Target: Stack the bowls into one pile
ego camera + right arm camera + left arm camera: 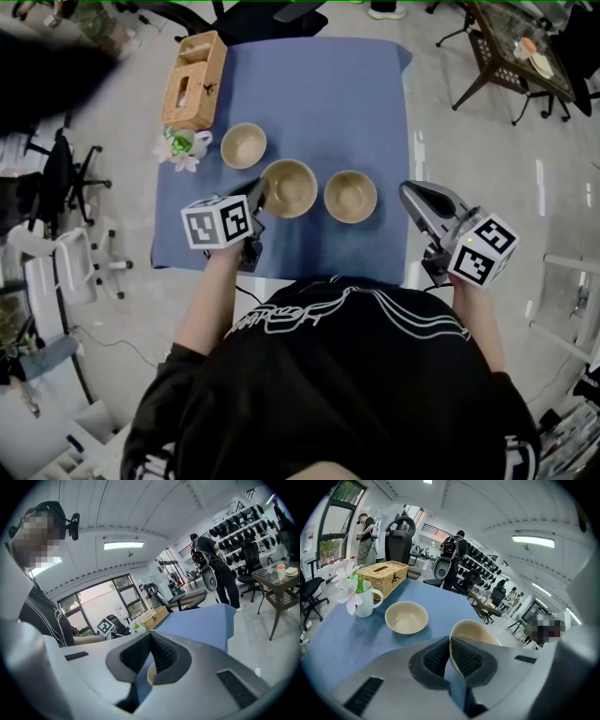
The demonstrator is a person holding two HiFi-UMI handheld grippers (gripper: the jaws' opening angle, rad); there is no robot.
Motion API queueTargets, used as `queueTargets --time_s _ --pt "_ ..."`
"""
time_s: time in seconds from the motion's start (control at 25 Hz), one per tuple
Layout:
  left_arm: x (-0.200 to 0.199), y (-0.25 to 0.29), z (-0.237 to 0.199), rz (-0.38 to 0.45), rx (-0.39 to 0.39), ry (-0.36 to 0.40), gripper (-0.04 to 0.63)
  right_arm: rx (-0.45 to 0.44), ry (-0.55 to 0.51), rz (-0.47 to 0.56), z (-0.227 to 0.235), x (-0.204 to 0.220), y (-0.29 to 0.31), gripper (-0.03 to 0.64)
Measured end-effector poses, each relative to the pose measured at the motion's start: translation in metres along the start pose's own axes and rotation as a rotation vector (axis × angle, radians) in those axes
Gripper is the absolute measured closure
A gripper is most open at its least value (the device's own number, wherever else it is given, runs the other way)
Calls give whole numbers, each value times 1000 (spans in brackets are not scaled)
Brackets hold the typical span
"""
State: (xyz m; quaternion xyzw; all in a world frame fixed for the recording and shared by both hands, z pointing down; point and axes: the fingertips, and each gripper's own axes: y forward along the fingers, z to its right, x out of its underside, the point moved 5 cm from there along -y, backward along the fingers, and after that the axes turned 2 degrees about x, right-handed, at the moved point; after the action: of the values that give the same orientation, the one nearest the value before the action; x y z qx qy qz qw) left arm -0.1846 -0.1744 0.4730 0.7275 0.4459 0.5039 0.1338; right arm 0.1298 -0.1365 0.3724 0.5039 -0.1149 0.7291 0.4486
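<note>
Three beige bowls sit in a loose row across the middle of the blue-covered table (pixel 319 94) in the head view. The left gripper (pixel 259 190) is clamped on the left rim of the middle bowl (pixel 291 190). In the left gripper view the two ribbed pads of that gripper (pixel 450 641) are closed with the thin wall of this bowl (pixel 476 630) pinched between them. The bowl sits tilted at centre frame, its hollow to the right of the jaws.

The far-left bowl (pixel 244 145) rests flat on the cloth, up and to the left of the held bowl and apart from it; in the left gripper view it lies left of centre (pixel 407 617). The right-hand bowl (pixel 351 196) sits just beside the held one, not touching it.

The right gripper (pixel 410 192) is at the table's right edge, well right of the right-hand bowl. In its own view the pads (pixel 150 637) meet at their tips with nothing between them.

A white mug of flowers (pixel 185 143) stands left of the far-left bowl, and a wicker tissue box (pixel 194 80) lies at the table's upper left corner.
</note>
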Motion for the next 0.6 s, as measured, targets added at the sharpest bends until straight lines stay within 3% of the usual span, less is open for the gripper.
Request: queueTargets --time_s 0.6 --pt "11 44 72 -47 72 66 560 52 16 36 23 11 -56 591"
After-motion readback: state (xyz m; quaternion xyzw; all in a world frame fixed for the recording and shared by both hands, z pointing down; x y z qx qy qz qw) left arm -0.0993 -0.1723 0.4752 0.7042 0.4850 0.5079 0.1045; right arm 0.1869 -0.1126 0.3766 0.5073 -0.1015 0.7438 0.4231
